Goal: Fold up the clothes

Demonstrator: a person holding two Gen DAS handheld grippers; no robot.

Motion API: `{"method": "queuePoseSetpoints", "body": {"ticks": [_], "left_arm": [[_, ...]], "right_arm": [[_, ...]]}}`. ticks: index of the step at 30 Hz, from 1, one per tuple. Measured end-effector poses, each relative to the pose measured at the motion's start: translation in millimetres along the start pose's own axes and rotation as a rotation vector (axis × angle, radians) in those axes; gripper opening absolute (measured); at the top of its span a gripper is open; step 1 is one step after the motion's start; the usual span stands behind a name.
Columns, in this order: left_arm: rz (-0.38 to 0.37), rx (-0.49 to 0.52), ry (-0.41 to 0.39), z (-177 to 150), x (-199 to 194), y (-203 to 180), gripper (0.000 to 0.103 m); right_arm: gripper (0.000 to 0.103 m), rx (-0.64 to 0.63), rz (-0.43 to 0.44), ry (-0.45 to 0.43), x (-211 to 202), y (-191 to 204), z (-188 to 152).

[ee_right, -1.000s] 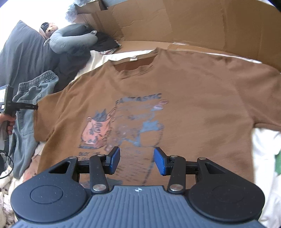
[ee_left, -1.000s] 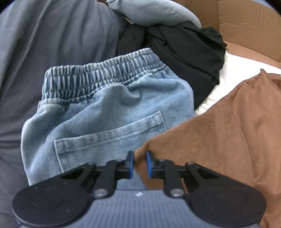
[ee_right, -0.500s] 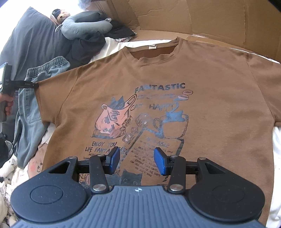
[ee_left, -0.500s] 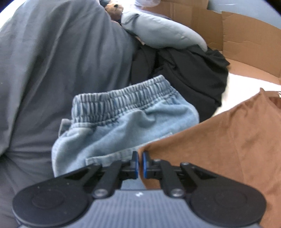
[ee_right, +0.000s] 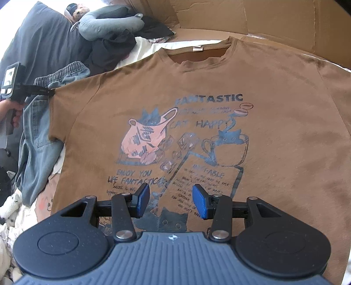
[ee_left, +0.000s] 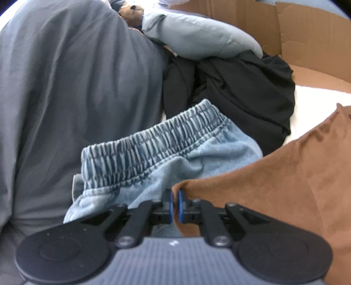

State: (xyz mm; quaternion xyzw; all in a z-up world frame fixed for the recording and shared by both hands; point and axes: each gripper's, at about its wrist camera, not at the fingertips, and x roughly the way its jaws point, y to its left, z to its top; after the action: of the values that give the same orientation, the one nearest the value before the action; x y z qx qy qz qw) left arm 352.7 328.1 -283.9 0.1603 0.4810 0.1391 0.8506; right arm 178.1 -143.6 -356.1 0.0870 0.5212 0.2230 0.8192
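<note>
Brown T-shirt [ee_right: 219, 131]: laid front-up and spread flat on a white sheet [ee_right: 142, 47], the collar turned toward the cardboard wall [ee_right: 241, 15]; a blue and pink print (cats, a cup, the word "FANTASTIC") is shown on the chest. Its sleeve edge [ee_left: 182, 186] is pinched between the nearly closed blue pads of the left tool [ee_left: 174, 205], and the sleeve is drawn out taut to the side; in the right wrist view the same tool [ee_right: 50, 92] is seen at the sleeve tip, carried by a hand [ee_right: 11, 109].

Right tool [ee_right: 171, 200]: held above the lower part of the print, its jaws parted about halfway, nothing between them.

Light blue denim shorts [ee_left: 166, 153]: lying partly under the held sleeve, elastic waistband uppermost in the left wrist view.

Black garment [ee_left: 241, 92]: crumpled just beyond the shorts.

Grey neck pillow [ee_left: 197, 37]: resting on the black garment.

Dark grey bedding [ee_left: 65, 87]: heaped beside the shorts.
</note>
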Motion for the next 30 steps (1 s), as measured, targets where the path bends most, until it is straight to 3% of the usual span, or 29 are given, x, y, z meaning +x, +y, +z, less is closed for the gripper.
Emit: {"method": "queuePoseSetpoints", "body": {"ticks": [4, 6, 11, 19, 25, 30], "left_arm": [[-0.002, -0.002, 0.01, -4, 4, -3, 0.015], [0.008, -0.007, 0.0, -8, -4, -2, 0.031], [-0.02, -0.064, -0.009, -26, -30, -1, 0.051], [-0.14, -0.118, 0.055, -74, -62, -11, 0.054], [-0.147, -0.142, 0.1, -100, -60, -20, 0.054], [-0.145, -0.194, 0.118, -111, -43, -29, 0.054]], "right_arm": [[0.051, 0.007, -0.001, 0.013, 2, -1, -2], [0.051, 0.008, -0.003, 0.014, 2, 0, -3], [0.051, 0.017, -0.008, 0.008, 2, 1, -4], [0.051, 0.021, 0.003, 0.005, 3, 6, -2], [0.051, 0.03, -0.028, -0.014, 0, 4, -1], [0.051, 0.116, -0.073, -0.057, -6, -5, 2]]}}
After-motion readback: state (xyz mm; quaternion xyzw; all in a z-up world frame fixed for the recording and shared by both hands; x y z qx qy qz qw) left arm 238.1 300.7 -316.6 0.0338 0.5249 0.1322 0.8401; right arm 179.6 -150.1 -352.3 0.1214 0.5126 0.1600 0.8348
